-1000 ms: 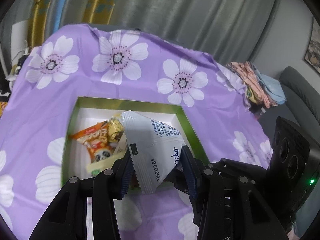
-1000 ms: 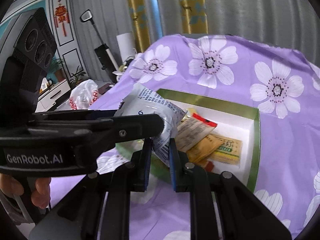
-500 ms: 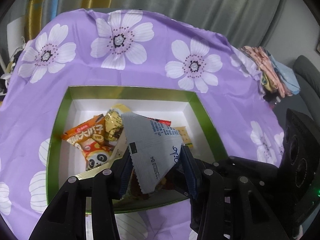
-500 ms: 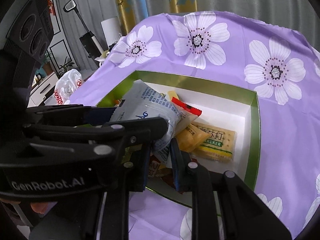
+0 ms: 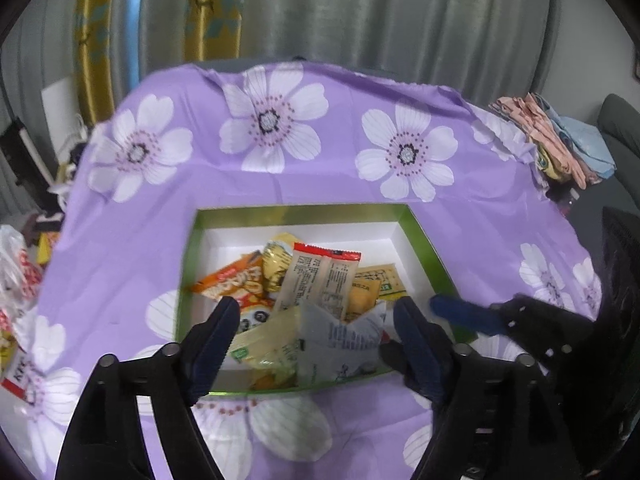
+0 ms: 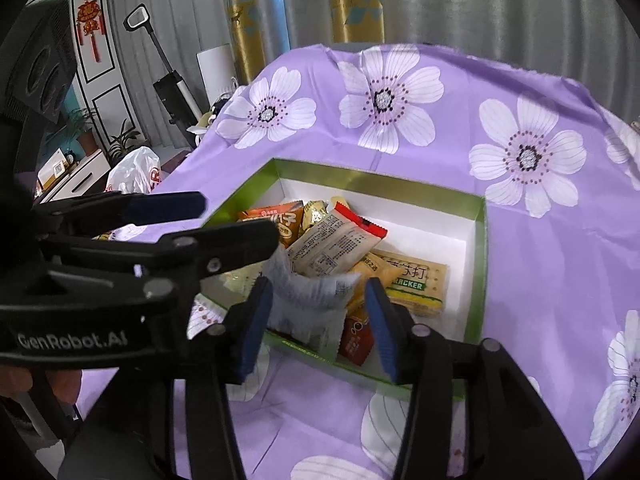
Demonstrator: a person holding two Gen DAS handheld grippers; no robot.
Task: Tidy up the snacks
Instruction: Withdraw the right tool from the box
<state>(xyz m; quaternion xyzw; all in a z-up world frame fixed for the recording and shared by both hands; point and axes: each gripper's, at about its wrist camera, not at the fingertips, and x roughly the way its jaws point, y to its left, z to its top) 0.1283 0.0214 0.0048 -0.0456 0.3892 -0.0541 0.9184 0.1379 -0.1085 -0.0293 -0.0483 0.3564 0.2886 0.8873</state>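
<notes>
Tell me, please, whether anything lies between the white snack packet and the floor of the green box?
Yes. The white snack packet rests on other snacks piled at the near end of the green box, including a red pouch and a pale yellow packet. Both hand-held grippers' jaws are opening around it.

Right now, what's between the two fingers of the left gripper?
In the left wrist view, the white snack packet sits between the opening left gripper fingers, loose, on the snacks in the green box.

I read this as a home living room: grey curtains (image 6: pixel 500 4) behind the flowered bench (image 6: pixel 540 240), red knot ornament (image 6: pixel 90 24), upright vacuum (image 6: pixel 168 76) and potted plants (image 6: pixel 86 130) left of it.
</notes>
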